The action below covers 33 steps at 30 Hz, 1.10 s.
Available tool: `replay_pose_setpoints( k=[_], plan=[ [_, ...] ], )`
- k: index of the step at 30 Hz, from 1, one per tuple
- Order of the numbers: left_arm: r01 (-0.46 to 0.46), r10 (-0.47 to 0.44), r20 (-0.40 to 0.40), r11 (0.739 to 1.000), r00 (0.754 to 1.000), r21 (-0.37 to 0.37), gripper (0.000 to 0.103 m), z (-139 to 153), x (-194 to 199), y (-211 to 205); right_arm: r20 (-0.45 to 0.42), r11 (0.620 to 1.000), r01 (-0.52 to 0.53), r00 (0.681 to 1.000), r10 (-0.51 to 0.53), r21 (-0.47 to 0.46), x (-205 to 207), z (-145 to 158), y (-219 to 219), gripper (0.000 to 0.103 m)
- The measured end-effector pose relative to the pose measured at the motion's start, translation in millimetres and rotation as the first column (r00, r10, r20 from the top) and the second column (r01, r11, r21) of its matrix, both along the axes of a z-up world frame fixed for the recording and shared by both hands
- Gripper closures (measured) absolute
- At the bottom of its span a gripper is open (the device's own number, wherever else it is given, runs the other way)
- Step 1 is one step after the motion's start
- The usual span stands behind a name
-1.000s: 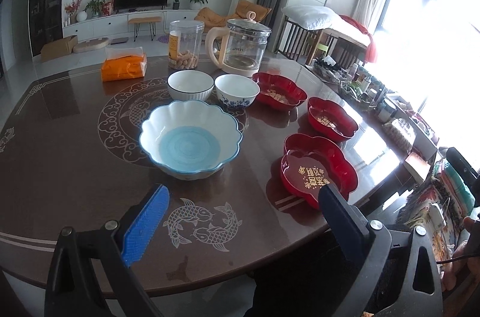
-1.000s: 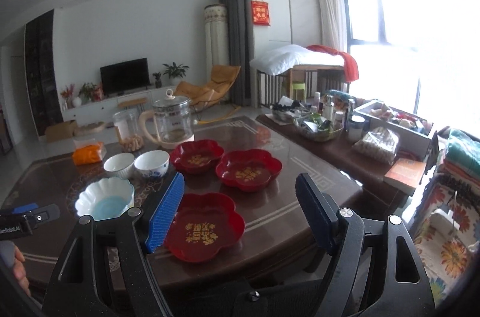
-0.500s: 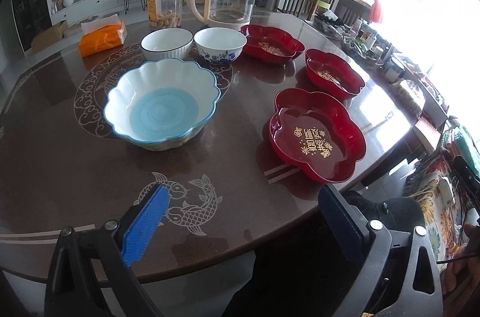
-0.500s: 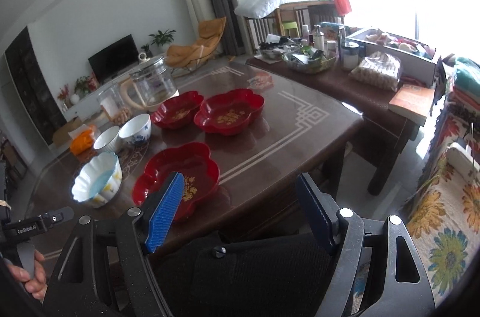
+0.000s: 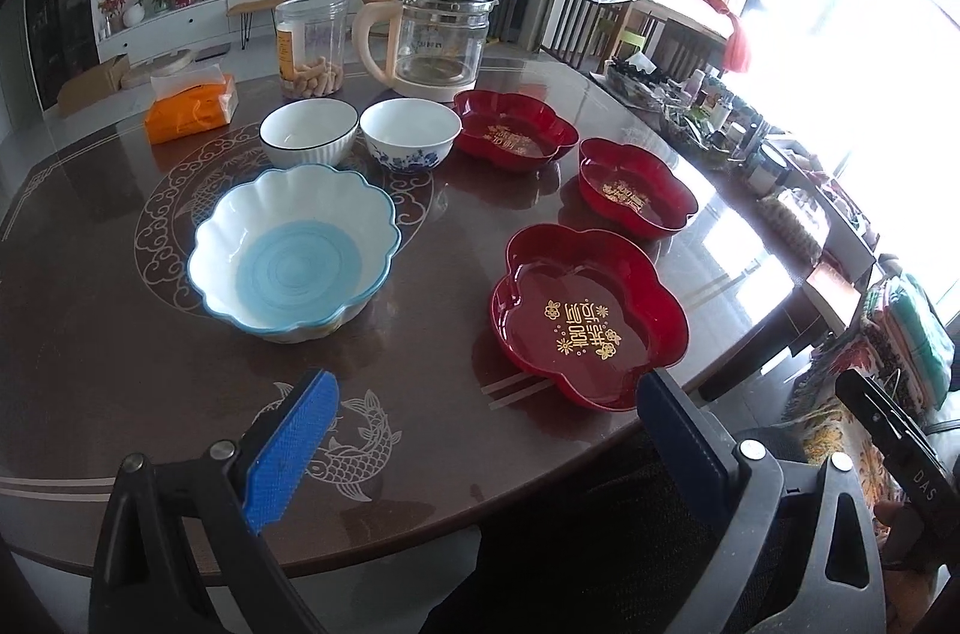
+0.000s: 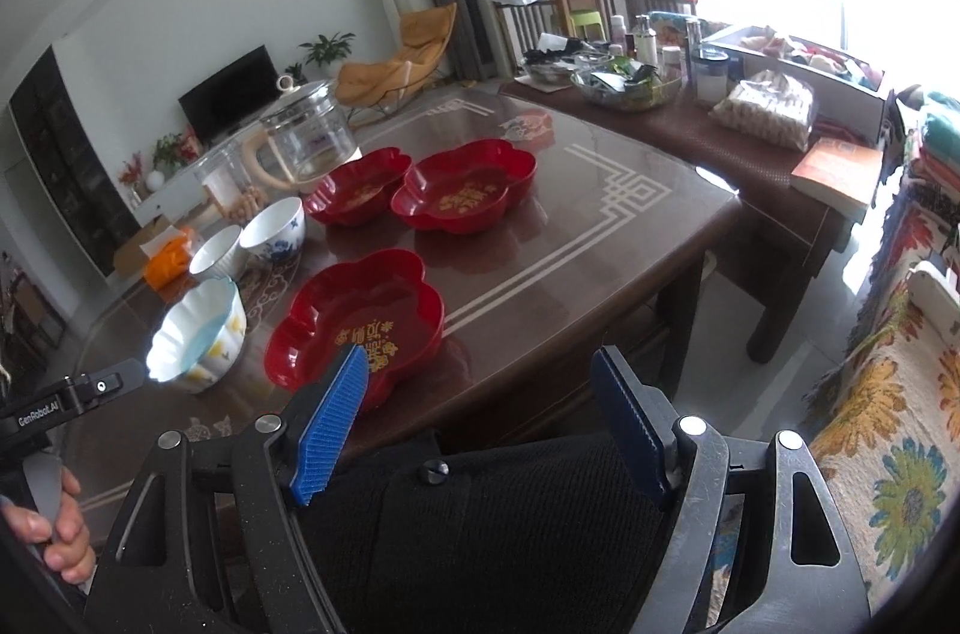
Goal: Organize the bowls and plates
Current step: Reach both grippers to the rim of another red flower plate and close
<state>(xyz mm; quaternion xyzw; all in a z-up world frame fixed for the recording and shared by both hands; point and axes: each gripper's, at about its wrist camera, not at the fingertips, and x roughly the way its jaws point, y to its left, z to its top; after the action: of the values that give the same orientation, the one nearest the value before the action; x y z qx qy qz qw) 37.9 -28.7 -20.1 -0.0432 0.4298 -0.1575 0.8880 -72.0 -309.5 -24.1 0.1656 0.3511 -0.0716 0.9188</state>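
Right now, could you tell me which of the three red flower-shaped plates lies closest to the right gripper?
The front red plate, alone near the table edge beside the scalloped blue bowl; the other two sit further back.

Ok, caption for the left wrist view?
Open left gripper over a table with three red flower-shaped plates, a scalloped blue bowl and two small bowls.

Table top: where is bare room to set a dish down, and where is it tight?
Free: the near strip of the table in front of the scalloped blue bowl, and the far corner right of the red plates. Crowded: the back row, where two small bowls, glass kettle and jar stand close.
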Motion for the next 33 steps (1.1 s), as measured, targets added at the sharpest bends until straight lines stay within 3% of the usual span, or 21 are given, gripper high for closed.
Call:
replay_pose_setpoints(
  k=[3, 8, 13, 15, 21, 24, 28, 31, 33],
  plan=[
    [0.036, -0.036, 0.002, 0.999, 0.999, -0.014, 0.004, 4.3, 6.6, -0.5, -0.01, 0.999, -0.034, 0.999, 0.034, -0.037, 9.7, 8.2, 12.7, 0.023],
    [0.087, -0.089, -0.054, 0.996, 0.995, -0.032, 0.004, 8.2, 45.7, -3.1, -0.032, 0.995, -0.096, 0.995, 0.096, 0.007, 36.1, 18.5, -4.0, 0.023],
    [0.123, -0.127, -0.116, 0.992, 0.985, -0.041, 0.004, 10.0, 101.3, -30.0, -0.16, 0.975, -0.059, 0.987, 0.025, -0.216, 77.6, 21.4, -50.7, 0.023],
    [0.14, -0.145, -0.155, 0.989, 0.977, -0.045, 0.004, 6.1, 128.7, -49.8, -0.202, 0.965, -0.056, 0.979, 0.003, -0.257, 95.2, 16.0, -72.3, 0.023],
    [0.182, -0.167, -0.248, 0.983, 0.954, 0.039, 0.005, -27.5, 207.1, -121.3, -0.196, 0.995, -0.04, 0.98, 0.021, -0.094, 156.0, -6.8, -130.7, 0.023],
    [0.185, -0.162, -0.304, 0.981, 0.939, 0.049, 0.009, -48.7, 238.6, -150.0, -0.22, 0.994, -0.045, 0.975, 0.021, -0.103, 196.9, -21.9, -147.6, 0.023],
    [0.19, -0.155, -0.32, 0.978, 0.935, 0.082, 0.01, -68.5, 262.4, -183.0, -0.277, 0.995, -0.083, 0.956, 0.096, 0.059, 248.8, -48.6, -170.0, 0.023],
    [0.161, -0.126, -0.338, 0.984, 0.933, 0.077, 0.013, -84.0, 279.0, -196.6, -0.311, 0.991, -0.113, 0.942, 0.13, 0.071, 281.1, -63.3, -172.9, 0.023],
    [0.136, -0.108, -0.37, 0.989, 0.923, 0.051, 0.023, -95.3, 288.4, -201.5, -0.322, 0.991, -0.119, 0.937, 0.133, 0.062, 297.9, -70.5, -171.2, 0.023]
  ],
)
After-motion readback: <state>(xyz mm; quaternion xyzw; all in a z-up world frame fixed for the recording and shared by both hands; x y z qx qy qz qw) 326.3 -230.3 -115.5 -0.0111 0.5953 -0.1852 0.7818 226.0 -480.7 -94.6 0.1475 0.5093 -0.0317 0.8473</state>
